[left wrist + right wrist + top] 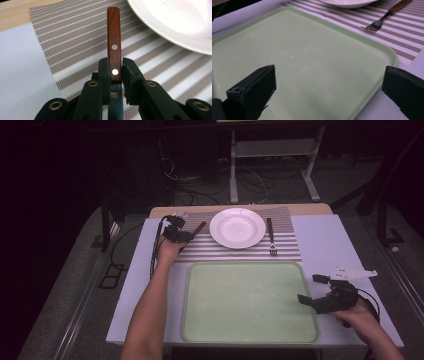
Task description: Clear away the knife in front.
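The left gripper (pixel 115 75) was clamped on a wooden-handled knife (pixel 114 42) where handle meets blade, the handle pointing over the striped placemat (pixel 75 37) just left of the white plate (pixel 180 22). The right gripper (pixel 329 92) stood wide open and empty above the green tray (pixel 307 55), near its right edge; a fork (pixel 384 17) lay right of the plate.

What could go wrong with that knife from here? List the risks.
1. The left tongs pinch the knife only near the blade end of its wooden handle, so the long free handle could pivot or slip.
2. The white plate sits close beside the handle; a swing could knock it.
3. The striped placemat lies under it and could get dragged out of line with the fork.
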